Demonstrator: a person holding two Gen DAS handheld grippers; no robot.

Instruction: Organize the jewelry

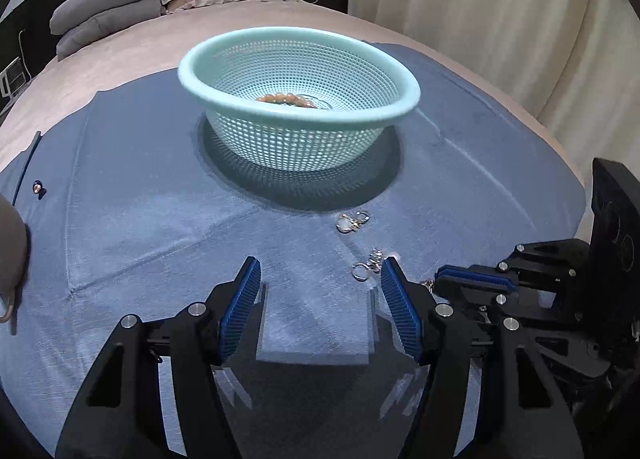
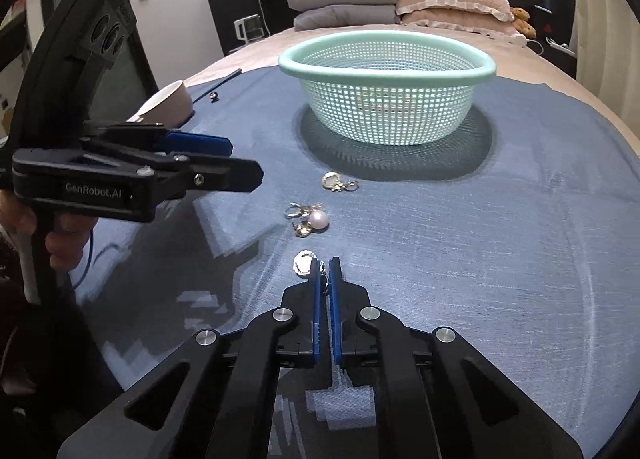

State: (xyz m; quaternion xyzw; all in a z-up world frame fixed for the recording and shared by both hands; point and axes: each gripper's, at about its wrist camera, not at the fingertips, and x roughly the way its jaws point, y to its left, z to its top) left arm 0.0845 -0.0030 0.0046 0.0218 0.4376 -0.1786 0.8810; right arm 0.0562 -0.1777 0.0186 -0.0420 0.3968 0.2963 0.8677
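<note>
A mint-green mesh basket (image 1: 300, 71) (image 2: 386, 59) stands on the blue cloth (image 1: 160, 227) and holds a beaded bracelet (image 1: 290, 100). A gold earring (image 2: 338, 182) (image 1: 352, 221) lies in front of it. A pearl earring (image 2: 310, 221) (image 1: 370, 265) lies nearer. My right gripper (image 2: 325, 265) (image 1: 438, 277) is shut on a silver earring (image 2: 304, 264), pinching its hook at cloth level. My left gripper (image 1: 320, 273) (image 2: 244, 163) is open and empty, hovering left of the pearl earring.
A beige bowl (image 2: 168, 103) sits at the cloth's left edge, also seen in the left wrist view (image 1: 12, 255). A small stud (image 1: 37, 188) (image 2: 214, 96) lies near it. Pillows (image 1: 116, 7) (image 2: 400, 3) lie at the head of the bed. Curtains (image 1: 500, 19) hang to the right.
</note>
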